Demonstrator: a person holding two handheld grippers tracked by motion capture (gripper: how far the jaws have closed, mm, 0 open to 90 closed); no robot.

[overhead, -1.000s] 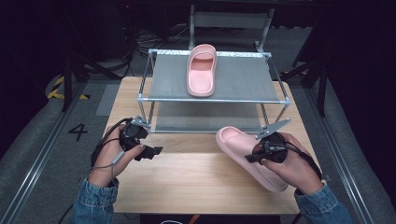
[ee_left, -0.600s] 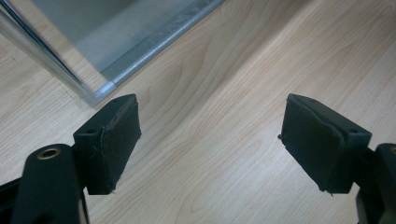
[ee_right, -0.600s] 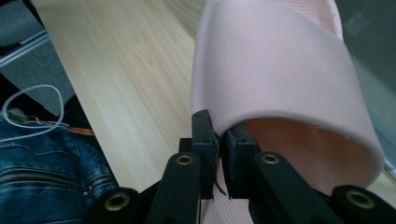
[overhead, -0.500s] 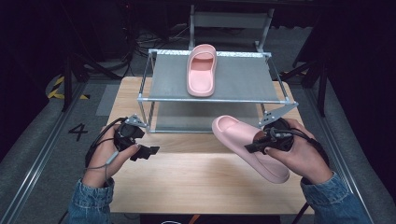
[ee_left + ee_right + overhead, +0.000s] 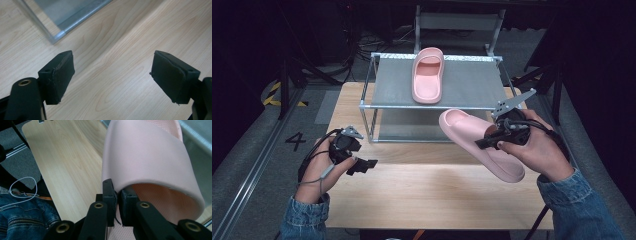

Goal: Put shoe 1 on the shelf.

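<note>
The tabletop (image 5: 422, 200) is lying mostly bare across its near half, giving open room from the left edge over to the near right corner. The metal rack (image 5: 377, 82) is occupying the far middle, its legs standing near the far left and far right corners, and its lower tier is sitting unoccupied. One pink slide (image 5: 428, 75) is resting lengthwise on the rack's top shelf, toe toward the near edge of the shelf. The second pink slide (image 5: 479, 142) is hanging in the air above the right half of the tabletop, just in front of the rack's near right leg, tilted with its toe end toward the rack.

The right tool (image 5: 492, 141) is clamping that second slide: in the right gripper view its jaws are pinching narrowly on the edge of the strap (image 5: 147, 157). The left tool (image 5: 364, 165) is hovering over the left half of the tabletop near the rack's near left leg, jaws standing wide with nothing between them (image 5: 112, 75).

Versus one second earlier: the held slide is riding higher and closer to the rack's front rail. The left tool is sitting roughly where it was. The shelf slide is unchanged.
</note>
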